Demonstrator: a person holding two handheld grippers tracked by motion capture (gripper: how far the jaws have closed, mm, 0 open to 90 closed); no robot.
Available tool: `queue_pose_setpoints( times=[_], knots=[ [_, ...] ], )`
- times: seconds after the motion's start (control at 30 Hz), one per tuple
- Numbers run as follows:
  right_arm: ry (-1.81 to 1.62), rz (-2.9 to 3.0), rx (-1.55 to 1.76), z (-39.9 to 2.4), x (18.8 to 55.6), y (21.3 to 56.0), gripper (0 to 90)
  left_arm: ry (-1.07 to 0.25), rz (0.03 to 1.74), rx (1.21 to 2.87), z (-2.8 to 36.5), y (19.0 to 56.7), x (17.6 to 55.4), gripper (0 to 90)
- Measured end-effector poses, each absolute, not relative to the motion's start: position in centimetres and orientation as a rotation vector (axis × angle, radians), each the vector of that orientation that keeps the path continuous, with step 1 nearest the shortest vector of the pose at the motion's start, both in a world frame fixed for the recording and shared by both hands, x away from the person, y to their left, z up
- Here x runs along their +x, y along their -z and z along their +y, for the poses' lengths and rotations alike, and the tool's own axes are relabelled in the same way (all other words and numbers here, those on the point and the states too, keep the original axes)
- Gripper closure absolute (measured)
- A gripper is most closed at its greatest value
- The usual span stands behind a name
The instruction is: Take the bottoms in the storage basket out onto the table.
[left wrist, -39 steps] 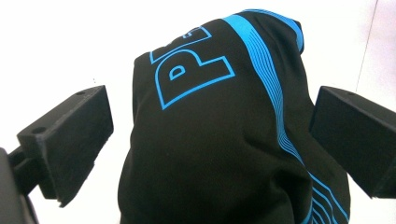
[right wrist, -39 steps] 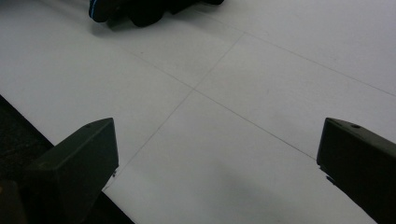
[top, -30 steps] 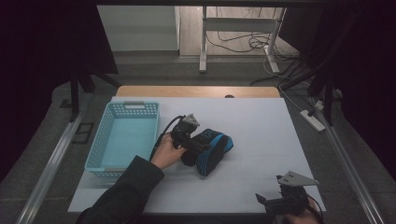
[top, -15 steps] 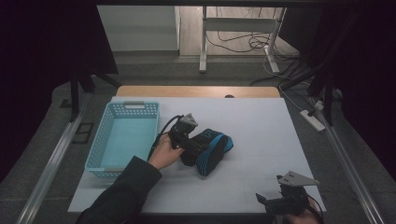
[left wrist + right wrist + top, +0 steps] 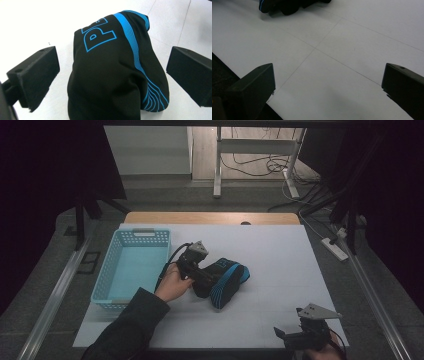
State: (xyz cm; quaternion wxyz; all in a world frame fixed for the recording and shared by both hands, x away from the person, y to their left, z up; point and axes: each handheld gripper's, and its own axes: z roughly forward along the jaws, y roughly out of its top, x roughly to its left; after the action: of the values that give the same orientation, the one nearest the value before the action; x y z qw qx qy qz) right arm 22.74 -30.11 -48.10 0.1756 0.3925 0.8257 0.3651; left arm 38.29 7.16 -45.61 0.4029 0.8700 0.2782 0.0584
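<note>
Black bundle with blue stripes point(image 5: 225, 279), some rolled or folded garment by the look of it, sitting mid-table on the white table point(image 5: 280, 250), just to the 3 o'clock side of the light blue basket point(image 5: 131, 265). Big blue letters and curved striping on top in the left gripper view point(image 5: 112, 72) (soft and lumpy, so no firm edge to bite on).

Left gripper point(image 5: 204, 279) right up against the bundle from its 9 o'clock side, jaws spread wide with one on either flank, not yet squeezing. Right gripper point(image 5: 290, 336) parked way down at the 5 o'clock corner of the table, jaws also spread, nothing between them but bare table.

Likely trouble from here:
- Closing on loose cloth only and pinching the top layer, so the roll unravels on the lift and drags across the table.
- Bundle looks nearly as wide as the jaw gap, so a fingertip landing on top instead of beside could just shove it toward 3 o'clock.
- If headed for the basket, a dangling end could snag the near rim.
</note>
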Motion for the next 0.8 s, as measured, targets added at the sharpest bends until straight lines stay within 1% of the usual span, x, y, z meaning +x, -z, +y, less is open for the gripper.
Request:
queue_pose_setpoints(
  times=[0.43, 0.8],
  knots=[
    [-1.03, 2.34, 1.109, -30.1, 22.7, 48.1, 0.0, -0.157, 0.721, 2.211, 8.0, 45.3, 37.8, 0.0],
    [-1.029, 2.342, 1.106, -30.1, 22.7, 48.1, 0.0, -0.149, 0.736, 2.18, 8.8, 45.1, 37.3, 0.0]
  ],
)
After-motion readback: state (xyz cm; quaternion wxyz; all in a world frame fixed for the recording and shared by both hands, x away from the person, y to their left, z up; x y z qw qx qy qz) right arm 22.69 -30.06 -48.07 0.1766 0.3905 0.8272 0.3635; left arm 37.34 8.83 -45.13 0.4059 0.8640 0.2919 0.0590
